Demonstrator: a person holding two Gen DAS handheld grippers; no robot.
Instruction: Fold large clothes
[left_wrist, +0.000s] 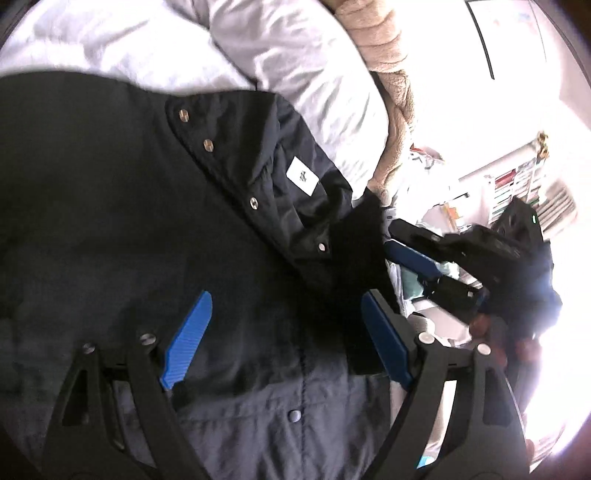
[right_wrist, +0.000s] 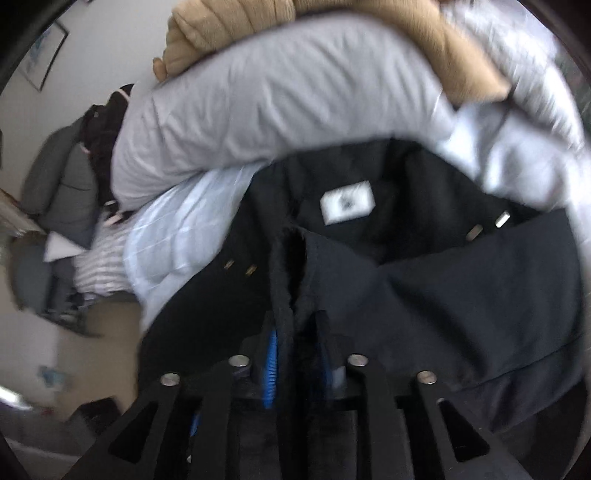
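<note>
On bed, jacket (left_wrist: 147, 221) edge between right gripper (right_wrist: 295, 354) fingers

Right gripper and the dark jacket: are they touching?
Touching. The right wrist view shows a ridge of the dark jacket running between the blue pads of the right gripper, fabric lying against them; whether the jaws still pinch it is unclear.

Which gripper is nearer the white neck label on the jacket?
Right. The right gripper sits just below the white neck label, with collar fabric between its jaws. The left gripper hovers lower over the jacket.
</note>
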